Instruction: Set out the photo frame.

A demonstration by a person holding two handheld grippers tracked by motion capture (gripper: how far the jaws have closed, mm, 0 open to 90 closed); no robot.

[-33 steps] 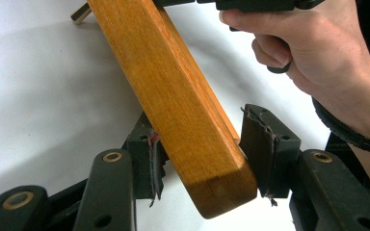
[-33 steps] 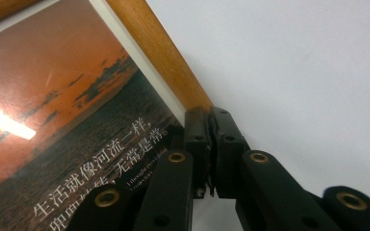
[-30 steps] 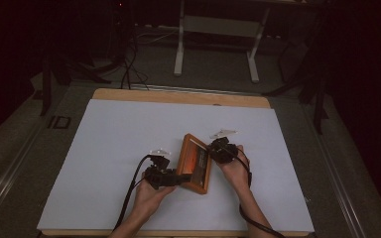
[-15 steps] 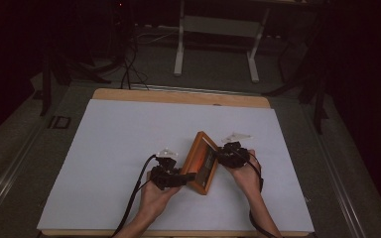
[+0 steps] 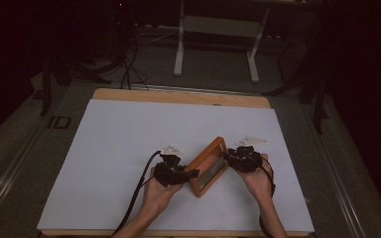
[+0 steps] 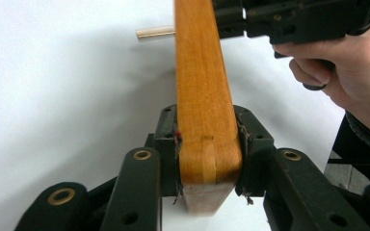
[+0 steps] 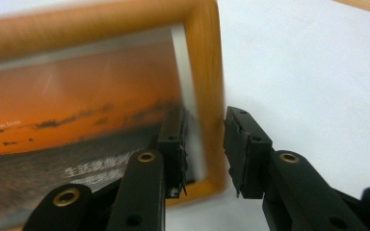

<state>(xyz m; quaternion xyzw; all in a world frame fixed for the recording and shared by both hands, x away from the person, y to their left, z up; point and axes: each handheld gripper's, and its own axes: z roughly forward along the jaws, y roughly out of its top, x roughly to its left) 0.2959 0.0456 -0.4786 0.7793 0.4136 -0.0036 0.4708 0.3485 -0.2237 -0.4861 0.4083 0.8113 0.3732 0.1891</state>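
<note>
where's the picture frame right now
In the high view the wooden picture frame stands tilted on the white table cover, near its front edge and right of centre, between the left gripper, clamped on its side rail, and the right gripper.

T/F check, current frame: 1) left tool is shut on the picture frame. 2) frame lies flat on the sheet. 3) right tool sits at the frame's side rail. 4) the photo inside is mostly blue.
1) The left tool is shut on the picture frame: true.
2) The frame lies flat on the white sheet: false, it is tilted up on edge.
3) The right tool straddles the frame's side rail: true.
4) The photo is mostly blue: false, it is orange with dark lower part.
</note>
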